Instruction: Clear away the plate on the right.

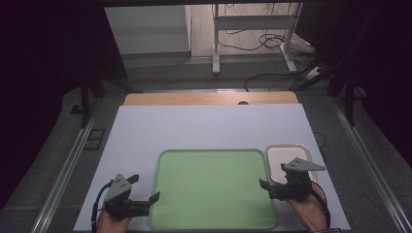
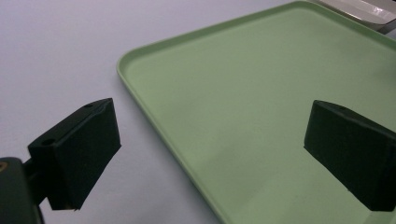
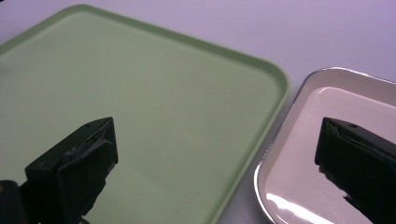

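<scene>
Green tray [image 1: 214,189] sits lower centre of the high view on the white desk [image 1: 204,128], near square, slightly wider than deep, long axis running left-right across the frame, rounded corners, nothing on it. Steel tray [image 1: 290,154] sits just right of its upper right corner, smaller, long axis running away from the person, also empty; rims look just beside each other, can't confirm contact. Left gripper [image 1: 144,194] at lower left of the high view, jaws spread, holding nothing, one jaw tip over the green tray's left rim. In the left gripper view [image 2: 210,154] the rim runs diagonally between the two jaws: left jaw over desk, right jaw over tray floor, so it straddles the left edge. Right gripper [image 1: 277,187] at lower right, jaws also spread and empty. In the right gripper view [image 3: 215,163] the left jaw is over the green tray [image 3: 140,107] and the right jaw over the steel tray [image 3: 299,154], the gap between the trays sitting between them. My read: each gripper is lined up on the nearer side edge of the green tray, left on left rim, right on right rim, equally near. Key relation: rims lie across each jaw gap, so a close would need the gripper to drop onto the rim first. Risk on the right: jaw catching the steel tray instead.
</scene>
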Available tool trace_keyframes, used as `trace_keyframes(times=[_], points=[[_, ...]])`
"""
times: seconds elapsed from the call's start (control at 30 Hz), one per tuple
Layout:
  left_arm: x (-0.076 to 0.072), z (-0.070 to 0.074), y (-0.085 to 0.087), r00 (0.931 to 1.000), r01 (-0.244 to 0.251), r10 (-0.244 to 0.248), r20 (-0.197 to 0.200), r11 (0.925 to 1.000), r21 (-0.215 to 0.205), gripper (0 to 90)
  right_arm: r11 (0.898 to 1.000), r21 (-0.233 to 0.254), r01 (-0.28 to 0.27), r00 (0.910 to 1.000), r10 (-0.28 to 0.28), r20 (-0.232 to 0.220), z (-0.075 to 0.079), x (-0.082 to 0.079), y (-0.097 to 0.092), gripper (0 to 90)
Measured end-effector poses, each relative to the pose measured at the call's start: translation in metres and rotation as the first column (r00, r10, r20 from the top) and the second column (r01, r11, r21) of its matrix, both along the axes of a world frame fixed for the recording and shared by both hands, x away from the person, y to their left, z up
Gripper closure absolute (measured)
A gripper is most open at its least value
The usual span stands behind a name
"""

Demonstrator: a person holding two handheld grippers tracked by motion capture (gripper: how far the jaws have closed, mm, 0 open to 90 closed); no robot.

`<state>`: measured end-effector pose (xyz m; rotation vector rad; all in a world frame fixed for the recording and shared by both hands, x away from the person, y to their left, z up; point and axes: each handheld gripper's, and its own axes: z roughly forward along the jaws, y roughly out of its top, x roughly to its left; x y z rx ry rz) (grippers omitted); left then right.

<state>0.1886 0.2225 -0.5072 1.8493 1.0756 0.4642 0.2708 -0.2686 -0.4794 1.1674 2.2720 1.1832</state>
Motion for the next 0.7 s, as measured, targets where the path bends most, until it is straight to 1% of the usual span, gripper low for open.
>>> trace_keyframes(times=[0.07,0.13,0.23,0.3,0.33,0.37,0.43,0.5,0.57,0.63,0.67,0.7], points=[[0.000,0.000,0.000,1.0000,0.003,-0.003,-0.001,1.0000,0.001,3.3,1.000,0.000,0.006,1.0000,-0.006,0.001,0.000,0.001,-0.001,0.0],[0.000,0.000,0.000,1.0000,0.003,-0.003,-0.005,1.0000,-0.001,3.2,1.000,0.014,0.025,0.9996,-0.025,-0.014,0.002,0.004,-0.003,0.0],[0.001,-0.001,0.000,0.9999,0.006,-0.006,-0.009,1.0000,-0.005,3.2,0.998,0.005,0.055,0.9982,-0.055,-0.025,0.003,0.011,-0.007,0.0],[0.001,-0.001,0.000,0.9999,0.009,-0.009,-0.012,0.9999,-0.005,3.2,0.997,0.008,0.072,0.9966,-0.072,-0.041,0.005,0.016,-0.010,0.0],[0.001,-0.001,0.000,0.9999,0.010,-0.010,-0.014,0.9999,-0.006,3.3,0.997,0.005,0.074,0.9964,-0.074,-0.042,0.005,0.018,-0.011,0.0],[0.002,-0.001,-0.001,0.9998,0.011,-0.012,-0.016,0.9999,-0.006,3.2,0.996,0.002,0.086,0.9953,-0.086,-0.044,0.007,0.022,-0.015,1.0],[0.002,-0.001,0.000,0.9998,0.015,-0.015,-0.017,0.9999,-0.004,3.2,0.995,0.011,0.099,0.9938,-0.098,-0.053,0.008,0.026,-0.019,2.9],[0.002,-0.001,0.000,0.9997,0.015,-0.015,-0.017,0.9999,-0.005,3.3,0.995,0.010,0.102,0.9933,-0.101,-0.056,0.008,0.028,-0.021,4.0],[0.002,-0.001,0.000,0.9998,0.013,-0.013,-0.017,0.9998,-0.011,3.2,0.993,0.006,0.121,0.9904,-0.121,-0.067,0.010,0.034,-0.027,8.1],[0.002,-0.002,0.000,0.9997,0.015,-0.015,-0.019,0.9998,-0.013,3.3,0.992,0.004,0.126,0.9896,-0.126,-0.070,0.010,0.036,-0.029,9.8],[0.002,-0.002,0.000,0.9996,0.017,-0.018,-0.021,0.9998,-0.014,3.3,0.989,-0.003,0.147,0.9866,-0.146,-0.072,0.010,0.040,-0.034,12.8],[0.002,-0.002,0.000,0.9995,0.022,-0.022,-0.021,0.9997,-0.008,3.3,0.988,-0.003,0.152,0.9857,-0.151,-0.074,0.010,0.041,-0.035,14.0]])
